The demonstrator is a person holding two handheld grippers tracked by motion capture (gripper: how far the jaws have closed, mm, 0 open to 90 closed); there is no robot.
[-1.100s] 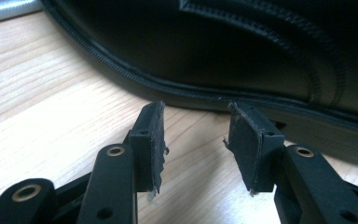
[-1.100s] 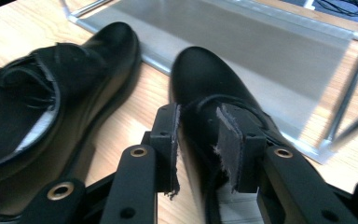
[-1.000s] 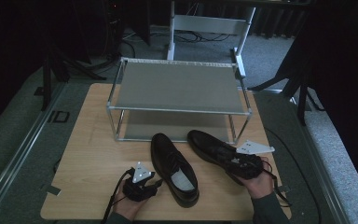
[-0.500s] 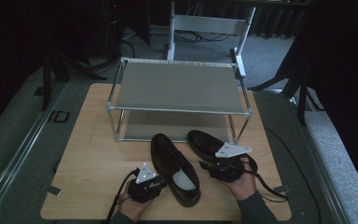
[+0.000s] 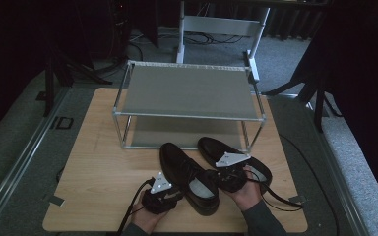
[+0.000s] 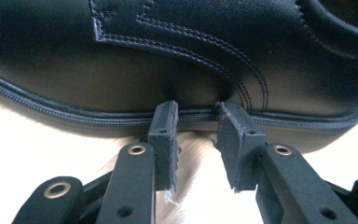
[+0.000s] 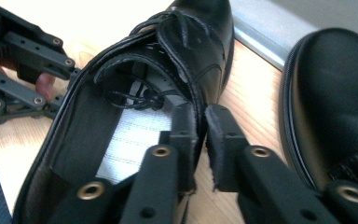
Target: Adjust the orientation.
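Gripping the near left shoe point(image 5: 189, 172) on the table point(image 5: 93, 167): right gripper point(image 7: 200, 116) closing, pinching its collar wall, left gripper point(image 6: 196, 123) parted, tips pressing its outer side, probably steadying; next, likely lifting toward the far rack point(image 5: 189, 93).

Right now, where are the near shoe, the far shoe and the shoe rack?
near shoe point(image 5: 189, 172): high view, on its laced upper.
far shoe point(image 5: 211, 147): high view, on its toe.
shoe rack point(image 5: 189, 91): high view, on its top shelf.
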